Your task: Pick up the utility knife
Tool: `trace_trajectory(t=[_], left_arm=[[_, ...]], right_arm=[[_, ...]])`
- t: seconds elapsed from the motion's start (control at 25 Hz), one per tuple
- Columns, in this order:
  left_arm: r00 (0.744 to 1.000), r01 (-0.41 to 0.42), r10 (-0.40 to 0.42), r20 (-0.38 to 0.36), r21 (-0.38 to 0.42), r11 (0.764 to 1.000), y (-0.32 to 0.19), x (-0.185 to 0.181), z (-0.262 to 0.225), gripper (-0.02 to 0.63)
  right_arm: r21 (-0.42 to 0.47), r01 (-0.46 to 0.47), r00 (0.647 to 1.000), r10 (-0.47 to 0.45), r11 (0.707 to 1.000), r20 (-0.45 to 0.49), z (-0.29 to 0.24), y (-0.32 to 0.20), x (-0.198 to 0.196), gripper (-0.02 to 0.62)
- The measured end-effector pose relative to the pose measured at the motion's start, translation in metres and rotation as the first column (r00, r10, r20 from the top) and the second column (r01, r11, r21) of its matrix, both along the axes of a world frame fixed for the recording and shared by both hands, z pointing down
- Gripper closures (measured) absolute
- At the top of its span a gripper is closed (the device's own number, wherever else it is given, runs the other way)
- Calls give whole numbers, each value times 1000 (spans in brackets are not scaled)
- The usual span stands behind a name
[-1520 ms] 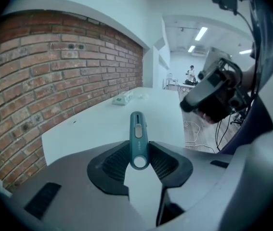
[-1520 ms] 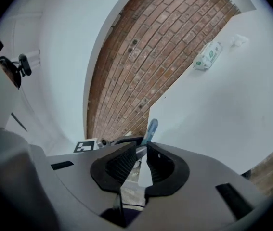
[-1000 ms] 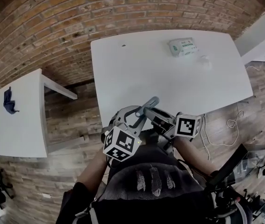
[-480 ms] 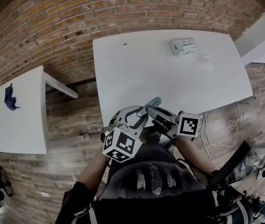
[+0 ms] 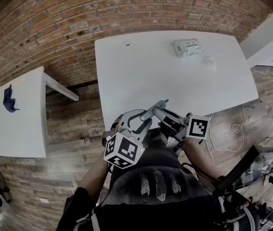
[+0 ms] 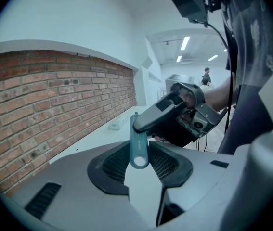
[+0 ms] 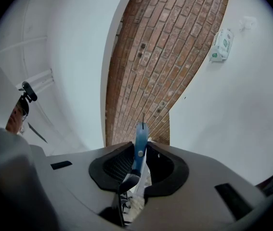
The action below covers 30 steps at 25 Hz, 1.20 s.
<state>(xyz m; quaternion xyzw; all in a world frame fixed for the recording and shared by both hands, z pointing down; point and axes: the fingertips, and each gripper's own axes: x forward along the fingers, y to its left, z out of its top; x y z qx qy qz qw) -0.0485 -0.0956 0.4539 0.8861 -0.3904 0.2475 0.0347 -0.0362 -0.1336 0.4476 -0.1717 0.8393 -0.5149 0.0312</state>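
The utility knife, a slim grey-blue handle, hangs in the air just in front of the white table's near edge, held from both ends. My left gripper is shut on its tail end; in the left gripper view the knife with its round hole stands up between the jaws of that gripper. My right gripper has just been closing, and in the right gripper view the knife sits squeezed between the pads of that gripper. The right gripper's body faces the left one.
A wipes packet and a small crumpled white thing lie at the table's far right. A second white table at the left carries a blue object. Brick floor surrounds both tables; cables trail at the right.
The right gripper's jaws have closed onto the knife, and its marker cube has shifted slightly right. The left gripper keeps its hold and has barely moved.
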Motion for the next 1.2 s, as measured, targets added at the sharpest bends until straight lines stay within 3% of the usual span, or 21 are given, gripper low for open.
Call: trace_trajectory(t=[1.2], left_arm=[[999, -47, 47, -20, -12, 999, 12, 4, -5, 486]], right_arm=[[-60, -41, 998, 43, 997, 37, -3, -3, 19, 517]])
